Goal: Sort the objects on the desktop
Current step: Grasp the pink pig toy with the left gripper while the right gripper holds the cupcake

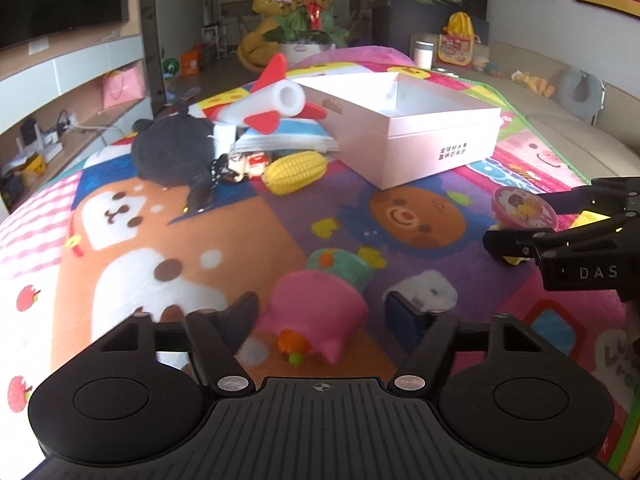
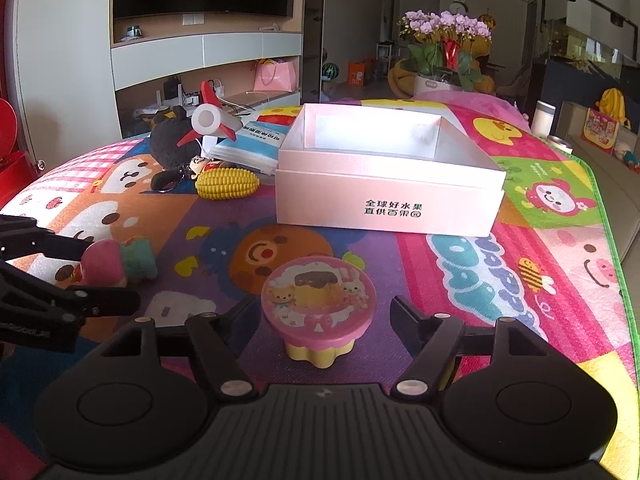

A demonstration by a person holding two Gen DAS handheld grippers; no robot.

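A pink and green plush toy [image 1: 316,312] lies on the colourful mat between the open jaws of my left gripper [image 1: 320,316]; it also shows in the right wrist view [image 2: 116,266]. A pink-lidded yellow pudding toy [image 2: 320,312] stands between the open jaws of my right gripper [image 2: 324,316]; it also shows in the left wrist view [image 1: 524,208]. An open, empty pink box [image 2: 384,176] sits mid-mat. A toy corn cob [image 2: 226,185], a black plush [image 2: 174,142], a red-and-white toy plane [image 1: 272,106], a small figure [image 1: 248,164] and a book [image 2: 250,144] lie left of the box.
The cartoon mat [image 2: 520,272] covers the table; its green edge [image 2: 608,216] runs along the right. Beyond are a TV wall with shelves [image 2: 200,60], a potted orchid [image 2: 444,48], a white canister [image 2: 544,118] and a sofa with toys.
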